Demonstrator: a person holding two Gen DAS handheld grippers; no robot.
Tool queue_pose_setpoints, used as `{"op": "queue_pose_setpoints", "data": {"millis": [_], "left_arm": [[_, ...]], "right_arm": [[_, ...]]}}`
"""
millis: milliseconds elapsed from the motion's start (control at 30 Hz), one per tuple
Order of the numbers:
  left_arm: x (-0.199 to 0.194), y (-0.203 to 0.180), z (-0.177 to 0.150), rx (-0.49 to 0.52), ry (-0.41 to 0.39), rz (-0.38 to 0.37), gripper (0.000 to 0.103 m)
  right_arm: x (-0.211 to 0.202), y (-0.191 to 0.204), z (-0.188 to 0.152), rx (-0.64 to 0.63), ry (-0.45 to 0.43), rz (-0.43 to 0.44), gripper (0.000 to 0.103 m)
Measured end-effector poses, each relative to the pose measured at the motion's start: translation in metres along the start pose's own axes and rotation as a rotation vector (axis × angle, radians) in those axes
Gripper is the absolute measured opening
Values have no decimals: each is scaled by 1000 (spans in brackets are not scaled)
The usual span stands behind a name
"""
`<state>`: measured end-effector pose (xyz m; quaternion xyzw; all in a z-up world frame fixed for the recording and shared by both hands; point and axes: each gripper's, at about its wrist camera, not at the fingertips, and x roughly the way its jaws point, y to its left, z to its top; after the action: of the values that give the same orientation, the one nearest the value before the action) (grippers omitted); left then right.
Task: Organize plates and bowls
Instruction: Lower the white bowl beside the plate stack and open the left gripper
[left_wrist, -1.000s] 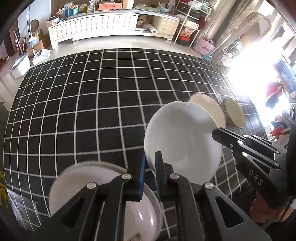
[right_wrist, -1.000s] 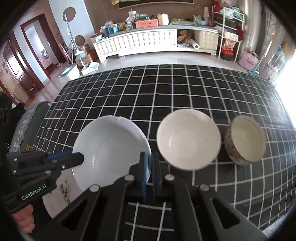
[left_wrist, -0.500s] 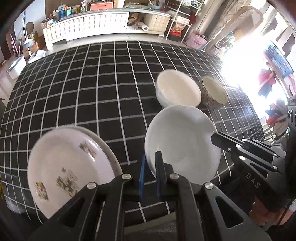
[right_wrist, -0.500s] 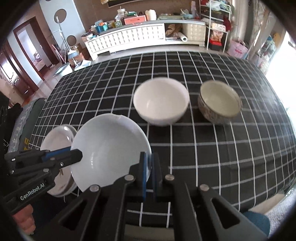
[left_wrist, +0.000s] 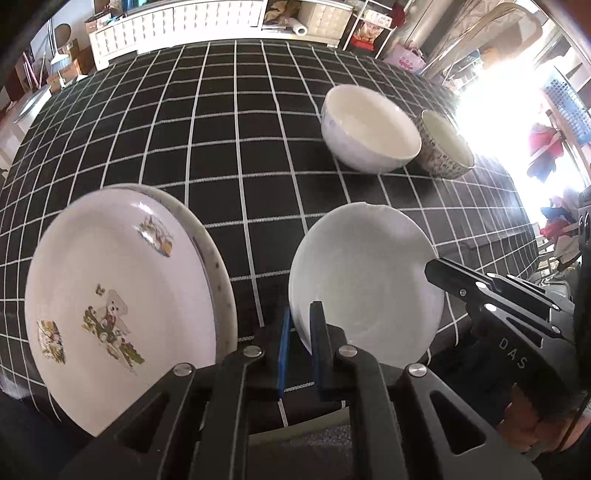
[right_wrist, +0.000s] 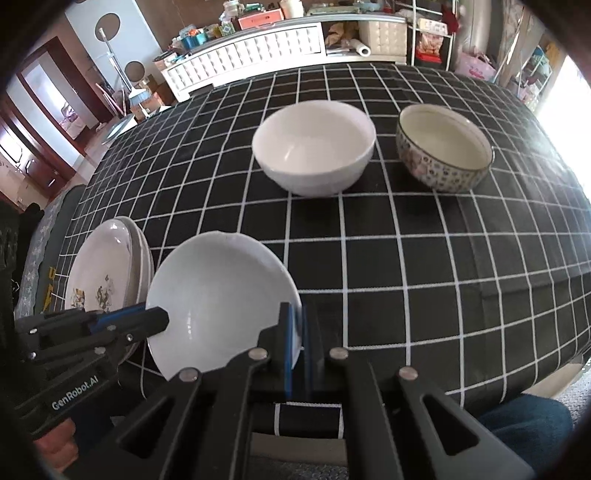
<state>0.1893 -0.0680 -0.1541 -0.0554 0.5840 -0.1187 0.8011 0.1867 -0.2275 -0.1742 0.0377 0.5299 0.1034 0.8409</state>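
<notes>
White plate (left_wrist: 365, 284), glazed ceramic: stiff, slippery, breakable, probably moderately heavy. Left gripper (left_wrist: 301, 354) and right gripper (right_wrist: 297, 343) are each clamped tight on opposite rims, the soundest hold. It hangs over the table's near edge, just beside the decorated plate stack (left_wrist: 118, 306). Legible: "GenRobot.AI", "DAS".

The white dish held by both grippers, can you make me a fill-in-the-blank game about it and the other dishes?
1. The plain white dish is gripped by ____ grippers.
2. Farther back stand ____ bowls, a white bowl and a patterned bowl.
3. The tablecloth is black with ____ lines.
4. The picture plate lies on another ____.

Answers: two; two; white; plate
</notes>
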Motion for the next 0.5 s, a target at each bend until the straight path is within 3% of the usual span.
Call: {"op": "queue_pose_setpoints", "data": {"millis": [367,500], "left_arm": [[8,-1,2,-4,8,-6,9],[1,0,3,-3,-11,5,9]], "right_arm": [[5,-5,1,7,12,14,8],[-4,-7,3,-4,-23,12,8]]}}
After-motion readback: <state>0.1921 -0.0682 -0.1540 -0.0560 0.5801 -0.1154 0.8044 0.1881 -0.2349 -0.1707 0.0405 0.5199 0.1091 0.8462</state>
